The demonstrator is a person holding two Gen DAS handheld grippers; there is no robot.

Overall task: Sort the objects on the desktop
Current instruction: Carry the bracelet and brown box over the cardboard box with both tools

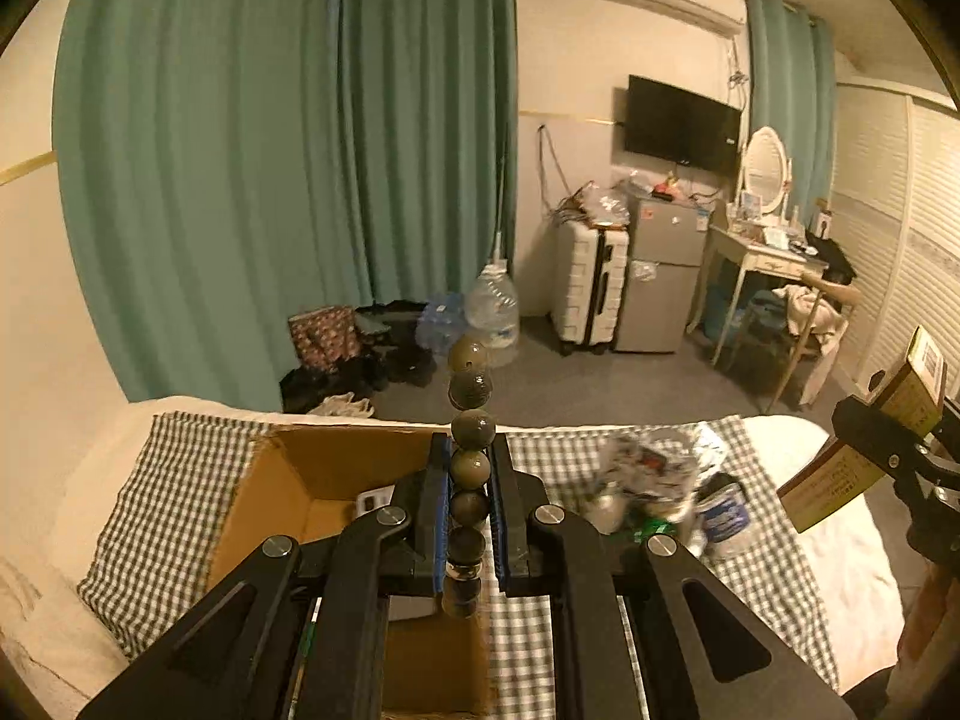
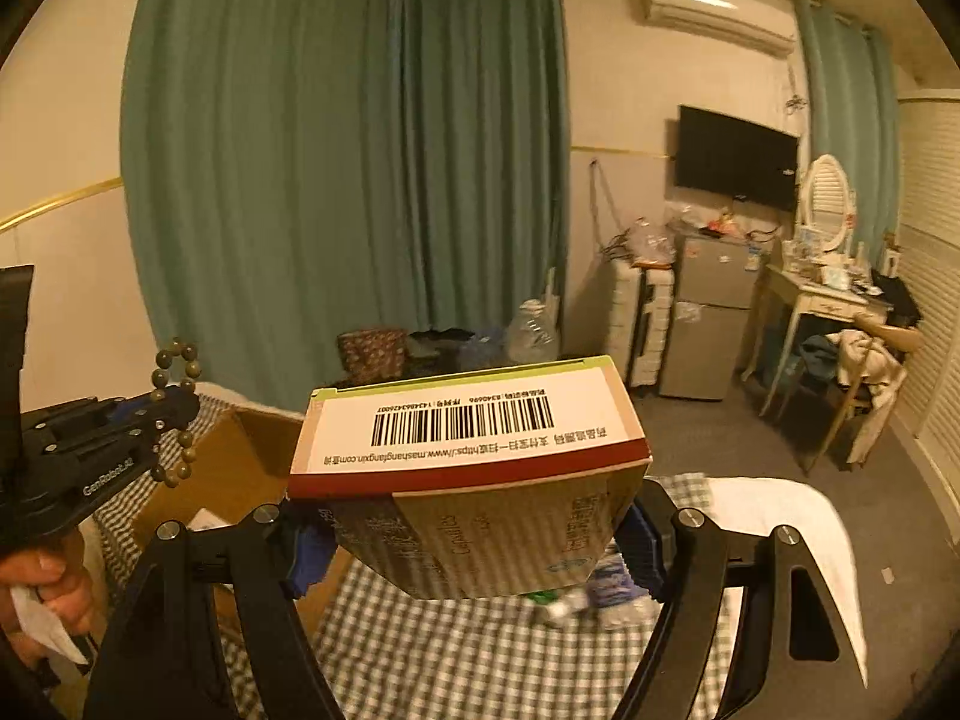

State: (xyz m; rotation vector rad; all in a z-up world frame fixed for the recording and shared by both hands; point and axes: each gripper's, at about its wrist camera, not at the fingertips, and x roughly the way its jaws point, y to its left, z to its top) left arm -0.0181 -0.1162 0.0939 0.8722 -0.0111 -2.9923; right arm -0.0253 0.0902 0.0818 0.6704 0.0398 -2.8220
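Observation:
A string of dark green beads, a bracelet (image 1: 470, 468), stands up between the blue pads of my left gripper (image 1: 469, 480), which is shut on it. From the right wrist view the bead bracelet (image 2: 174, 414) hangs as a loop from the left gripper (image 2: 162, 405) at the far left. My right gripper (image 2: 474, 534) is shut on a medicine box (image 2: 474, 456) with a barcode on its top, held above the checked cloth. The same box (image 1: 864, 438) and right gripper (image 1: 894, 450) show at the right edge of the left wrist view. An open cardboard box (image 1: 336, 480) lies under the left gripper.
A green-checked cloth (image 1: 180, 480) covers the table. Crumpled packets and a small bottle (image 1: 660, 492) lie on it right of the cardboard box. A person's hand (image 2: 48, 594) grips the left gripper's handle. Curtains, a suitcase, a fridge and a dressing table stand beyond.

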